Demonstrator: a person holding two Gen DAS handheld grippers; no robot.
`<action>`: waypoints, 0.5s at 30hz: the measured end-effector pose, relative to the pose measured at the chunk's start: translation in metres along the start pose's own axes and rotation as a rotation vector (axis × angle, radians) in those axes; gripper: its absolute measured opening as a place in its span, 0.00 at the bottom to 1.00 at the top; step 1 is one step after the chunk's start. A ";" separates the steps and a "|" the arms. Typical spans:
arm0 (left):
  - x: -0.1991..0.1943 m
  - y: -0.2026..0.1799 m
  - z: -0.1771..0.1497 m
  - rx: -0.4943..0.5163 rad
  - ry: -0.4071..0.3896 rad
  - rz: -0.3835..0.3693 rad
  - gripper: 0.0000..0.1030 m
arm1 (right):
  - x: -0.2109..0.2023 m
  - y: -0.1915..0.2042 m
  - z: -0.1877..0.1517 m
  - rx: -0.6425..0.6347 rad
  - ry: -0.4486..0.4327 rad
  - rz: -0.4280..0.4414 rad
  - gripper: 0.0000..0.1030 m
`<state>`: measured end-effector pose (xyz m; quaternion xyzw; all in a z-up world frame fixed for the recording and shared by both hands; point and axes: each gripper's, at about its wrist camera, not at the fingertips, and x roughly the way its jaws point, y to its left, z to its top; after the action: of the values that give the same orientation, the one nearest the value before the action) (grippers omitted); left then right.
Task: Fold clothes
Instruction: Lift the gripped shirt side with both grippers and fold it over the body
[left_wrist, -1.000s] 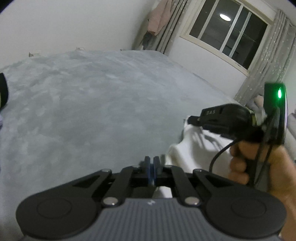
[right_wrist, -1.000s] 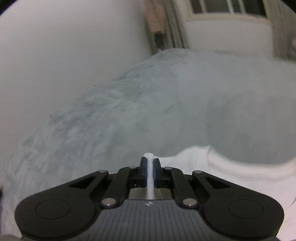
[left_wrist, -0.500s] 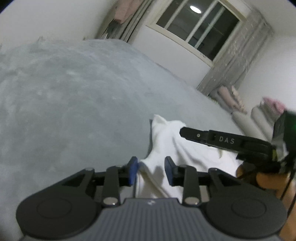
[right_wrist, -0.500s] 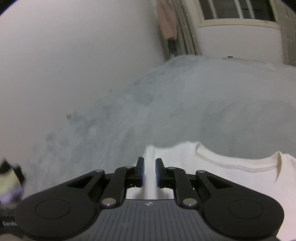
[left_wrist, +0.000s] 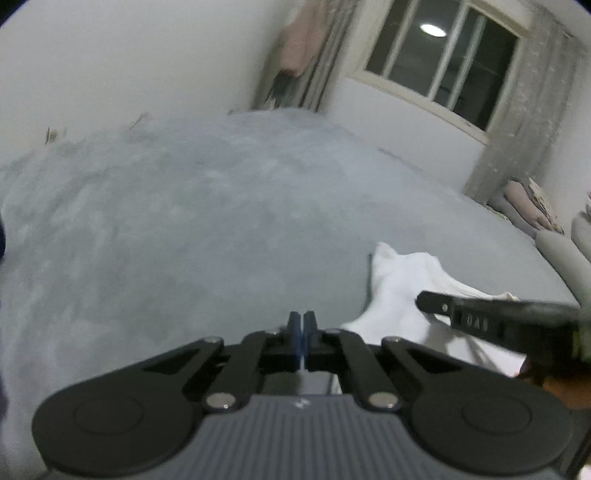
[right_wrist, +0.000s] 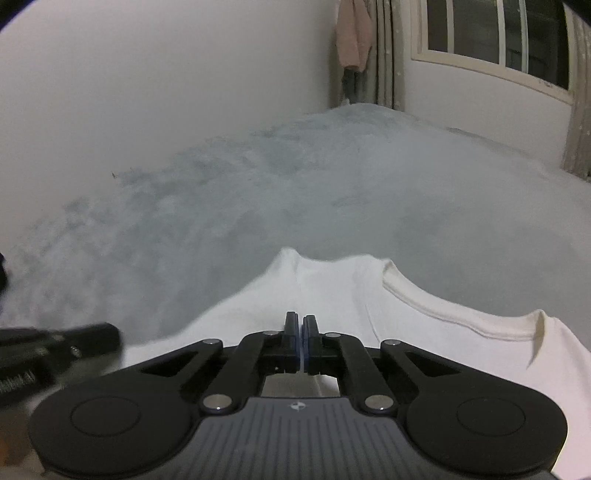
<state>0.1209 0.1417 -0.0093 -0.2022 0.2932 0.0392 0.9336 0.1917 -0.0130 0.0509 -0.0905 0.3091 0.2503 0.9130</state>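
Observation:
A white shirt (right_wrist: 351, 295) lies flat on the grey bed cover (right_wrist: 332, 192), its ribbed collar (right_wrist: 443, 310) to the right. My right gripper (right_wrist: 301, 321) is shut on the shirt near its shoulder, a thin pale line of cloth between the pads. In the left wrist view the shirt (left_wrist: 399, 280) rises to a peak beside my left gripper (left_wrist: 303, 321). That gripper is shut, and the shirt's edge runs in behind its right finger. The right gripper (left_wrist: 421, 299) comes in from the right over the cloth. From the right wrist, the left gripper (right_wrist: 114, 334) is a blur at the shirt's left edge.
The grey bed cover (left_wrist: 184, 240) stretches far ahead to a white wall. A window (left_wrist: 436, 59) with grey curtains (left_wrist: 524, 110) stands beyond, and a pink garment (left_wrist: 299, 40) hangs in the corner. Pillows (left_wrist: 532, 206) are piled at the right. A hand (left_wrist: 565, 387) holds the right gripper.
Both grippers opened over the shirt half a second ago and have shut again on it. The right gripper has shifted sideways and rolled; the shirt now lies flatter.

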 end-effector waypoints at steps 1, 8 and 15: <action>-0.001 0.003 0.004 -0.021 -0.002 -0.016 0.01 | 0.001 0.001 -0.002 -0.001 -0.002 -0.007 0.04; 0.002 -0.007 0.009 0.079 0.016 -0.127 0.04 | -0.020 0.006 0.005 0.033 -0.087 0.073 0.05; 0.006 -0.014 -0.009 0.175 0.056 -0.082 0.07 | 0.002 0.013 0.003 0.004 0.029 -0.012 0.03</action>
<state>0.1239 0.1251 -0.0149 -0.1328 0.3131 -0.0302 0.9399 0.1877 0.0000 0.0516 -0.0942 0.3222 0.2427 0.9102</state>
